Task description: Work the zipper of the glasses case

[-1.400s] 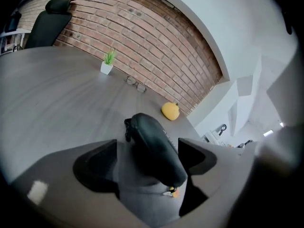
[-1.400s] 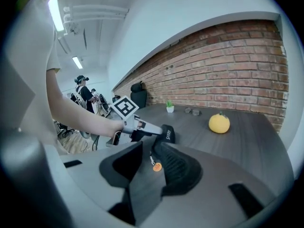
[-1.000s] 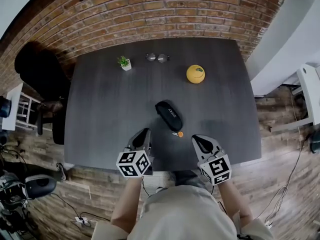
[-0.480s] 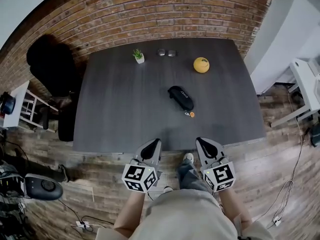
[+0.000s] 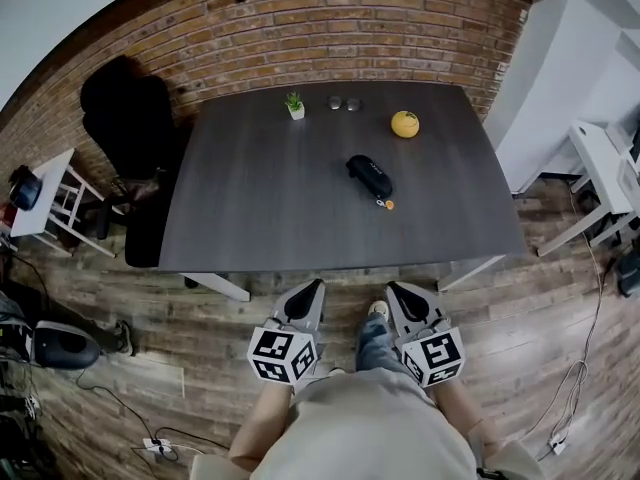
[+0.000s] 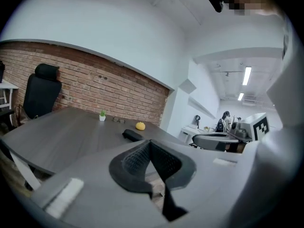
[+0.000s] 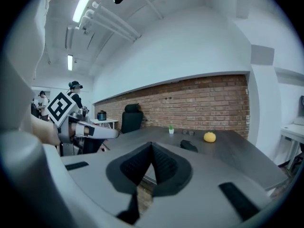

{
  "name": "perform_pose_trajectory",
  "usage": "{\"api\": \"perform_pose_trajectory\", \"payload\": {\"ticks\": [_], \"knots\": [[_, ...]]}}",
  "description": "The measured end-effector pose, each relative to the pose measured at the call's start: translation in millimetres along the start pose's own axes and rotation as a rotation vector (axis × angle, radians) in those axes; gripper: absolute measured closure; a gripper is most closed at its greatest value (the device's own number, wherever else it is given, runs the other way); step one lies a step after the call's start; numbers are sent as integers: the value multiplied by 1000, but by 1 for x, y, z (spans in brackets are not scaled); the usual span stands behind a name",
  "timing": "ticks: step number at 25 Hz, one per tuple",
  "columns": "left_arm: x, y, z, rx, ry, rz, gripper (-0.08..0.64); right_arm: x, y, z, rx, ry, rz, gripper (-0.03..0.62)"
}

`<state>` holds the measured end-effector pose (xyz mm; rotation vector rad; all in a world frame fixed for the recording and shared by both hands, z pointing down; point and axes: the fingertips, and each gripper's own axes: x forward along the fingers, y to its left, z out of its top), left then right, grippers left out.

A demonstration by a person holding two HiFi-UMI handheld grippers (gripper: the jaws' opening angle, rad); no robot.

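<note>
The black glasses case [image 5: 370, 175] lies on the dark table [image 5: 260, 198], right of its middle, with an orange zipper pull [image 5: 388, 205] at its near end. The case also shows small in the left gripper view [image 6: 132, 135] and the right gripper view [image 7: 189, 146]. Both grippers hang over the wooden floor, well short of the table's near edge. My left gripper [image 5: 311, 290] is shut and empty, its tips meeting [image 6: 150, 142]. My right gripper [image 5: 394, 291] is shut and empty too [image 7: 151, 144].
On the table's far side stand a small potted plant [image 5: 294, 105], a pair of glasses [image 5: 345, 102] and a yellow round object [image 5: 405, 124]. A black office chair [image 5: 130, 118] sits left of the table, a white side table [image 5: 40, 193] further left. Cables lie on the floor.
Both grippers have drawn back from over the table's near edge to over the floor, away from the case. The view has backed off, so the table appears farther away.
</note>
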<state>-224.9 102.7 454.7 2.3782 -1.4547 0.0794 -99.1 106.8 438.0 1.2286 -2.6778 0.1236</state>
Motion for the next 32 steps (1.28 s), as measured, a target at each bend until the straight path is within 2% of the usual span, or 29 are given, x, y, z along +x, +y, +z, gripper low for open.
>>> {"api": "perform_pose_trajectory", "payload": {"ticks": [8, 14, 32], "knots": [[-23, -7, -1, -5, -20, 2, 551, -14, 19, 0, 3, -2, 21, 591], [-19, -9, 3, -9, -25, 0, 550, -14, 13, 9, -21, -10, 14, 591], [-8, -5, 4, -41, -10, -20, 549, -13, 3, 14, 19, -42, 16, 591]]}}
